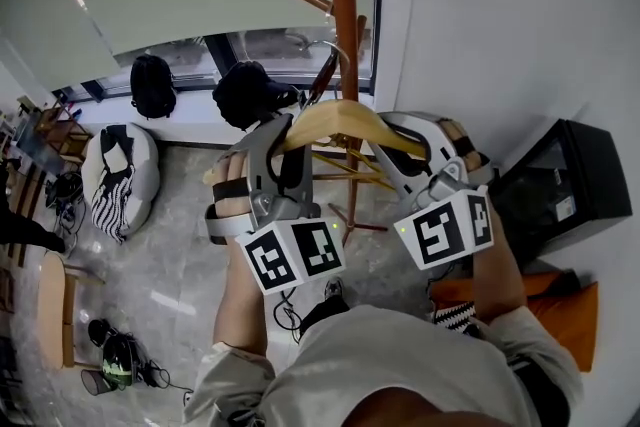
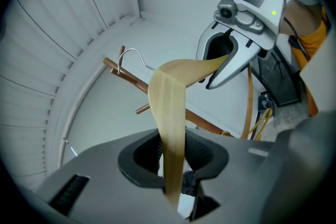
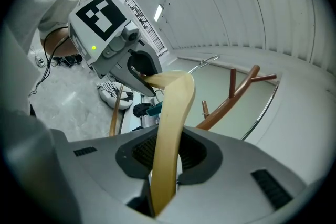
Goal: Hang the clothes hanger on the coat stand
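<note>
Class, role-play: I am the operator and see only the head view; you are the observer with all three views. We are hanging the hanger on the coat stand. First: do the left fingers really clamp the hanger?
Observer: Yes. In its own view the left gripper has both fingers pressed on one arm of the hanger.
Operator: And the right?
Observer: The right gripper likewise: its fingers are shut on the other arm.
Operator: Is the hook over a peg?
Observer: In the left gripper view the wire hook crosses a peg near its tip; contact cannot be told.
</note>
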Motion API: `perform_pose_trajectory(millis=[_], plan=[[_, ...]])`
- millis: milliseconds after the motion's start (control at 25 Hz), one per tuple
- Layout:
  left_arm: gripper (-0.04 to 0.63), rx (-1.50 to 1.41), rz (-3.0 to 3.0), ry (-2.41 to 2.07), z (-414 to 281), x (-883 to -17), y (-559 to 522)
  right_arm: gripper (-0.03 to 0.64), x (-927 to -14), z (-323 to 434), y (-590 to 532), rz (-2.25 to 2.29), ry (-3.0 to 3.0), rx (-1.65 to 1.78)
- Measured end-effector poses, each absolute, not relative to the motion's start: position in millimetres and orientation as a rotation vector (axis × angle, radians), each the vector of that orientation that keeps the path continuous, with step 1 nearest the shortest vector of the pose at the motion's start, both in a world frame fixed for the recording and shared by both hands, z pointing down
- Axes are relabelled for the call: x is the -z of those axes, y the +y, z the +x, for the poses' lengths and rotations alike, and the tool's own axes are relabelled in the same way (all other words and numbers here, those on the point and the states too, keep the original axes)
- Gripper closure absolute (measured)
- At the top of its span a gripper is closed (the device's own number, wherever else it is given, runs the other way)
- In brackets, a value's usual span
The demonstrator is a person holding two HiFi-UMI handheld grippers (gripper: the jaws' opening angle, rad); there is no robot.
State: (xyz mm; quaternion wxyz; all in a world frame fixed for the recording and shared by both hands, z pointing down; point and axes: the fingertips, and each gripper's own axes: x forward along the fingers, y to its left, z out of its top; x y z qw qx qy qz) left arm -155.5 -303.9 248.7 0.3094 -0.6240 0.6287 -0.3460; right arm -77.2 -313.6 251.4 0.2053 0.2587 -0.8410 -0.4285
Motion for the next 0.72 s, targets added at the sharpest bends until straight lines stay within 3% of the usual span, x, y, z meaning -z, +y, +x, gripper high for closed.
perform_pose_trajectory(millis=[720], plan=[[0.493, 0.960, -1.549, 1.711, -177, -233, -304, 0.552, -238, -98, -317, 0.691, -2.401, 1.221]])
